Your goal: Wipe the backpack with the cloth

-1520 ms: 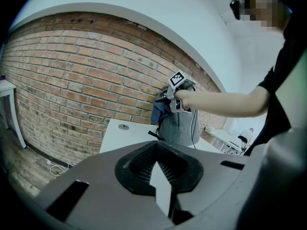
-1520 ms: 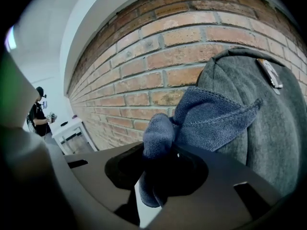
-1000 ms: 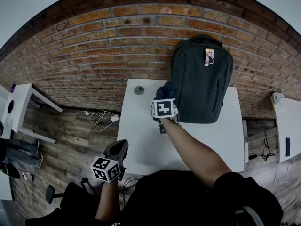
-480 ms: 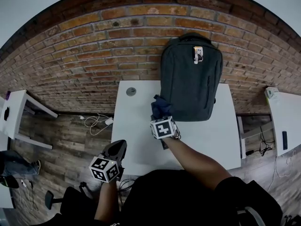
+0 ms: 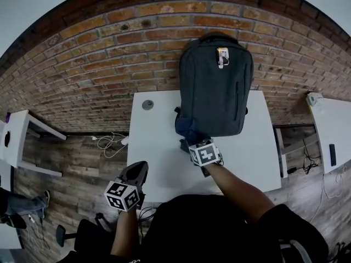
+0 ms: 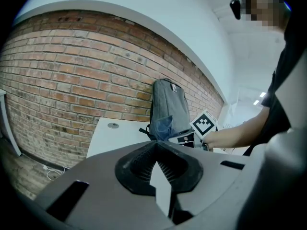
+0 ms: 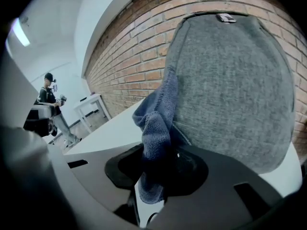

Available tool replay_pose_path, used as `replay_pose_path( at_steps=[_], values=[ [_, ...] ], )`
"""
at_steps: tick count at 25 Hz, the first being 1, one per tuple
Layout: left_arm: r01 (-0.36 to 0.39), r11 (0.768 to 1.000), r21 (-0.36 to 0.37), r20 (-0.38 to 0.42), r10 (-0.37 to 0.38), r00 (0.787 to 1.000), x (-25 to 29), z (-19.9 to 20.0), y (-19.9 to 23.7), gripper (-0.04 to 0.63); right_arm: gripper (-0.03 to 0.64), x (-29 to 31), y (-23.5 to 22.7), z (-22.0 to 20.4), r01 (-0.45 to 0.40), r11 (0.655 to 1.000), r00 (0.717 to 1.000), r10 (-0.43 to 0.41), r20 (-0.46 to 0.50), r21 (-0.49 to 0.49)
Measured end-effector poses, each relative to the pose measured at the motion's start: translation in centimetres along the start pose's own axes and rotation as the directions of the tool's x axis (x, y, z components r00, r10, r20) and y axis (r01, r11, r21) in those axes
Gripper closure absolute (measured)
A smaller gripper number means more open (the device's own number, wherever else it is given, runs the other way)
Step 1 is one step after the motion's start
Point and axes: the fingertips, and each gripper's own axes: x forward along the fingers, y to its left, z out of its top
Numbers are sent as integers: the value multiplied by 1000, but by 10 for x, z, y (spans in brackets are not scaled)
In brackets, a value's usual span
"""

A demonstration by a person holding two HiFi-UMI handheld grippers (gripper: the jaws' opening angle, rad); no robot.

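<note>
A dark grey backpack [image 5: 215,86] stands upright on the white table [image 5: 159,158], leaning on the brick wall; it also fills the right gripper view [image 7: 235,85]. My right gripper [image 5: 193,141] is shut on a blue cloth [image 5: 191,130], which presses against the backpack's lower left corner. In the right gripper view the cloth [image 7: 156,123] hangs bunched between the jaws against the grey fabric. My left gripper [image 5: 136,174] hangs off the table's front left edge, jaws together and holding nothing. In the left gripper view the backpack [image 6: 168,110] and cloth [image 6: 163,128] are far off.
A small round grey disc [image 5: 147,104] lies on the table's far left. White side tables stand at the left [image 5: 16,136] and the right [image 5: 329,130]. Cables [image 5: 109,141] lie on the wooden floor. Another person [image 7: 48,99] stands far off.
My right gripper has drawn the cloth down the backpack's left side, from near mid-height to the lower left corner. The left gripper has stayed put.
</note>
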Motion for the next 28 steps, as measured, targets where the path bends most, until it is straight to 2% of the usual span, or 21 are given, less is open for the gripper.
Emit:
replay_pose_path(
  at_steps=[3, 10, 15, 20, 25, 28],
  values=[
    [6, 1000, 7, -3, -6, 1000, 3, 1, -2, 598, 514, -12, -22, -11, 32, 998, 999, -32, 3, 46],
    [50, 998, 23, -24, -49, 998, 14, 0, -15, 598, 514, -44, -92, -40, 164, 975, 986, -163, -20, 147],
    [60, 997, 48, -6, -60, 998, 17, 6, -20, 598, 514, -70, -139, -56, 282, 936, 959, -279, -45, 212],
    [52, 996, 70, 31, -54, 998, 18, 15, -23, 598, 514, -88, -169, -62, 369, 911, 929, -363, -66, 183],
    [64, 996, 67, 31, -66, 997, 23, 15, -28, 598, 514, -105, -192, -75, 451, 863, 892, -441, -94, 229],
    [75, 995, 67, 26, -77, 997, 26, 13, -32, 598, 514, -119, -207, -77, 490, 835, 870, -487, -80, 248]
  ],
)
